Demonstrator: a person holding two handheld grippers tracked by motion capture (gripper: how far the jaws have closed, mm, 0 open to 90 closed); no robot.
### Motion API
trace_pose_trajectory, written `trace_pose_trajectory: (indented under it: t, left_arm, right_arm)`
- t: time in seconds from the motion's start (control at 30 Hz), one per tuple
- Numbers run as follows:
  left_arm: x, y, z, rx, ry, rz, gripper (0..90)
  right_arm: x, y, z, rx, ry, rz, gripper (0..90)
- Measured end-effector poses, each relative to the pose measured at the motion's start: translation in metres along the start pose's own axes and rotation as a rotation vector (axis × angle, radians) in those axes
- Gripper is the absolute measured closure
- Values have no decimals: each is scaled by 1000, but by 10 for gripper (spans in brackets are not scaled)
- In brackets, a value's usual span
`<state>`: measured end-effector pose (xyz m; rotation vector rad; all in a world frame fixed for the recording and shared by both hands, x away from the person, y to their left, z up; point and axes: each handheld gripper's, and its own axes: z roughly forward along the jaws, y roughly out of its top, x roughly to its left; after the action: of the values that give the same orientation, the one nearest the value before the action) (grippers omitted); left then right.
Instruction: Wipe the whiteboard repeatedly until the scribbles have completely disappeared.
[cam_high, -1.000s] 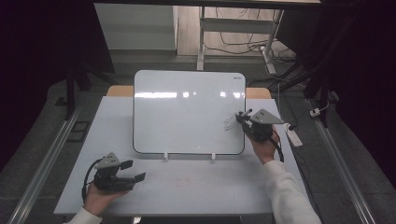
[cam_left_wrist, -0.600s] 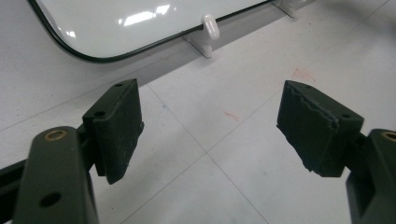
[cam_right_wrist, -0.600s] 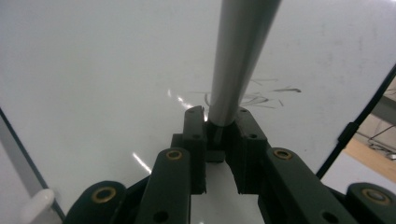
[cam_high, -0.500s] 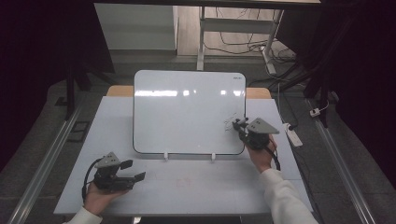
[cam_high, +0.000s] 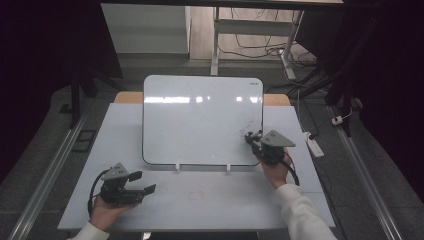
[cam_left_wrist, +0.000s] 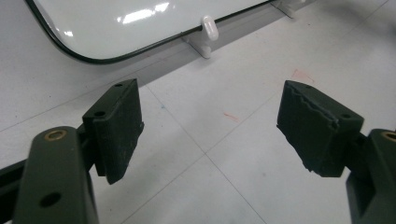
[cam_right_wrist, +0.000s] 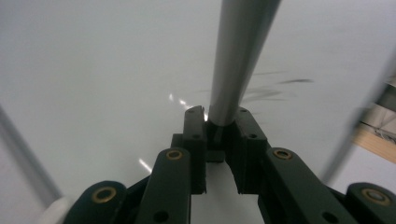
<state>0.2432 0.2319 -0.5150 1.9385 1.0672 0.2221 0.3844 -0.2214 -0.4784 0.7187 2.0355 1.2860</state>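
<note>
The right claw (cam_high: 251, 136) is clamped on a grey marker (cam_right_wrist: 240, 56), its tip probably touching the whiteboard (cam_high: 200, 120) near the lower right corner. The left claw (cam_high: 145, 189) rests apart on the surface (cam_high: 210, 200).

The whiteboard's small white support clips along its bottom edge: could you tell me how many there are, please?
2. One clip sits left of the middle of the whiteboard bottom edge, the other clip right of the middle. Any supports behind the board would be hidden.

high view overhead, facing forward-down; both tool views close, sharing whiteboard (cam_high: 200, 120).
</note>
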Motion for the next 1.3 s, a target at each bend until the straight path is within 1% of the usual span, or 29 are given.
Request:
trace_pose_trajectory:
  t: [0.03, 0.07, 0.1, 0.17, 0.2, 0.23, 0.3, 0.33, 0.37, 0.4, 0.47, 0.53, 0.57, 0.63, 0.67, 0.7, 0.73, 0.8, 0.87, 0.9, 0.97, 1.0, 1.03, 1.07, 1.13, 1.17, 1.2, 1.23, 1.3]
  left_arm:
    - [0, 0, 0, 1, 0, 0, 229]
    - [0, 0, 0, 1, 0, 1, 229]
    - [-1, 0, 0, 1, 0, 2, 230]
    - [-1, -1, -1, -1, 0, 3, 229]
    - [-1, -1, -1, -2, 0, 4, 230]
    - [-1, 0, -1, -2, 1, 2, 229]
    - [0, 0, 0, -1, 3, -1, 229]
    - [0, 0, 0, 1, 2, -1, 229]
    - [0, 0, 0, 3, 3, 0, 229]
    - [0, 0, 0, 2, 2, 0, 229]
    - [-1, -1, 0, 2, 2, 1, 229]
    - [-1, 0, 0, 2, 3, 1, 229]
    - [-1, 0, 0, 1, 3, 1, 229]
    - [0, 0, 0, 1, 4, -1, 229]
    - [0, 0, 0, 1, 5, -2, 229]
    - [0, 0, 0, 1, 6, -2, 229]
    - [0, -1, 0, 2, 5, -2, 229]
    - [-1, -1, 0, 2, 3, 1, 229]
    - [-1, -1, -1, -1, 3, 1, 229]
    - [0, -1, -2, -4, 3, 0, 229]
    - [1, 0, -2, -7, 3, -5, 229]
    - [1, 0, -2, -6, 3, -5, 229]
    - [1, -1, -2, -5, 3, -5, 230]
    - [1, -1, -2, -5, 2, -4, 229]
    - [0, -1, -2, -5, 3, -2, 230]
    - [0, -1, -2, -7, 2, -3, 229]
    - [0, -1, -3, -8, 4, -3, 229]
    - [0, -1, -4, -10, 5, -3, 230]
    - [2, -1, -5, -14, 7, -6, 229]
  right_arm:
    - [6, -1, 1, 8, 10, -33, 780]
    - [7, -1, 1, 10, 8, -48, 780]
    - [2, -1, 0, 3, -3, -26, 780]
    - [-11, 0, -3, -27, -55, 26, 780]
    - [-13, 0, -4, -28, -54, 41, 780]
    - [-10, -1, -4, -28, -63, 37, 780]
    - [1, -2, 0, -16, -12, 19, 780]
    - [7, -3, 2, -6, 7, -5, 780]
    - [10, -3, 3, -1, 10, -33, 780]
    - [8, -2, 3, 0, 14, -35, 780]
    - [-3, 0, 0, -28, -41, 6, 779]
    - [-10, 2, 1, -42, -55, 51, 779]
    - [-5, 2, 2, -35, -42, 42, 779]
    - [12, 0, 6, -10, 16, -31, 779]
    - [19, -1, 8, 3, 30, -70, 780]
    - [21, -1, 8, 2, 29, -82, 779]
    - [17, 0, 9, -1, 32, -74, 780]
    - [4, 4, 6, -25, -28, -27, 779]
    - [-3, 5, 6, -35, -39, 5, 779]
    - [1, 5, 5, -23, -29, -6, 779]
    - [14, 2, 7, 6, 22, -69, 779]
    - [17, 1, 7, 9, 26, -90, 779]
    - [15, 2, 8, 12, 27, -84, 779]
    - [10, 5, 9, -4, 13, -61, 779]
    - [-3, 13, 10, -28, -42, -26, 779]
    - [-8, 16, 11, -38, -54, 0, 779]
    - [-10, 17, 12, -40, -51, 19, 779]
    - [-6, 16, 13, -33, -30, 13, 779]
    - [11, 12, 14, 5, 30, -60, 779]
